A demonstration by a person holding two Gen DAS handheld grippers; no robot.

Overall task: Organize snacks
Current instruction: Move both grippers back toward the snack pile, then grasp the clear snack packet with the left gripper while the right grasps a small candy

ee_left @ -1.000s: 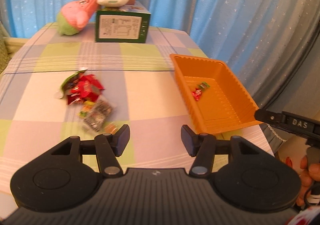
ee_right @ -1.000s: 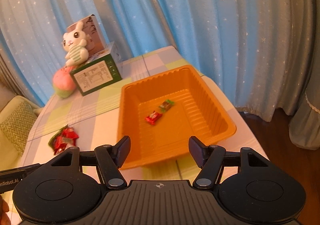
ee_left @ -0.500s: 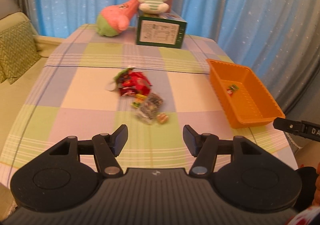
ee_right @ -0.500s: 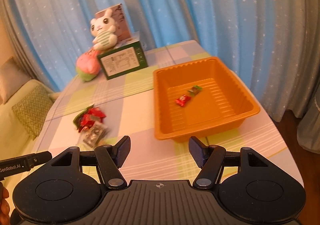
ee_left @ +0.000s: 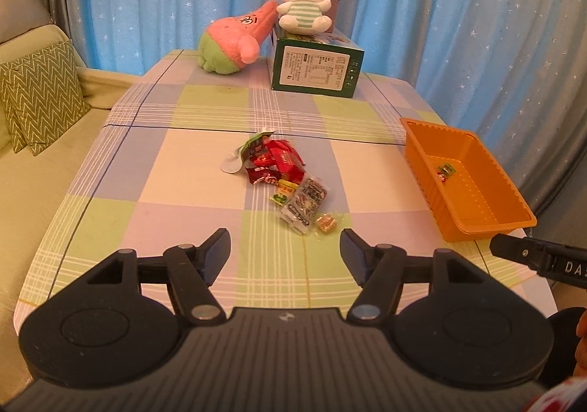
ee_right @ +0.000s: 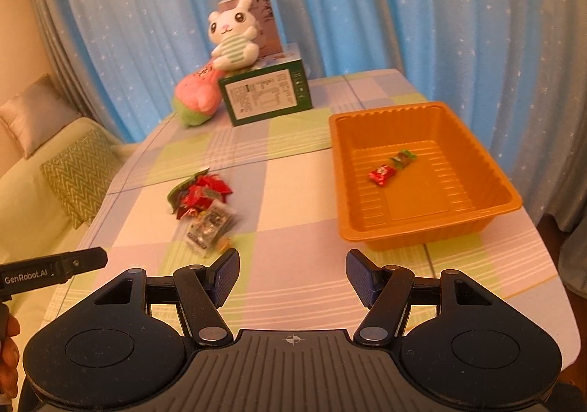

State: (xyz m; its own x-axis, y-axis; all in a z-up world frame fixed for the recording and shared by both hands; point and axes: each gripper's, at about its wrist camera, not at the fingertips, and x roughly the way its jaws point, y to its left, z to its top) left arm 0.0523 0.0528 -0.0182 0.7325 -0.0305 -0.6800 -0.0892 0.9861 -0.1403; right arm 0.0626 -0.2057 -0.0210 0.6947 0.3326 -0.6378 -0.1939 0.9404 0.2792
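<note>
A pile of wrapped snacks lies mid-table, with a small yellow candy nearest me; the pile also shows in the right wrist view. An orange tray at the right edge holds a red snack and a green snack; its rim shows in the right wrist view. My left gripper is open and empty, above the table's near edge, short of the pile. My right gripper is open and empty, in front of the tray.
A green box with a white bunny plush on it and a pink plush stand at the back. Blue curtains hang behind. A sofa with a zigzag cushion is on the left. The checked tablecloth covers the table.
Both grippers have pulled back and up from the table, so more of it shows. The left view has swung left from the tray to the snack pile. The jaws stay open.
</note>
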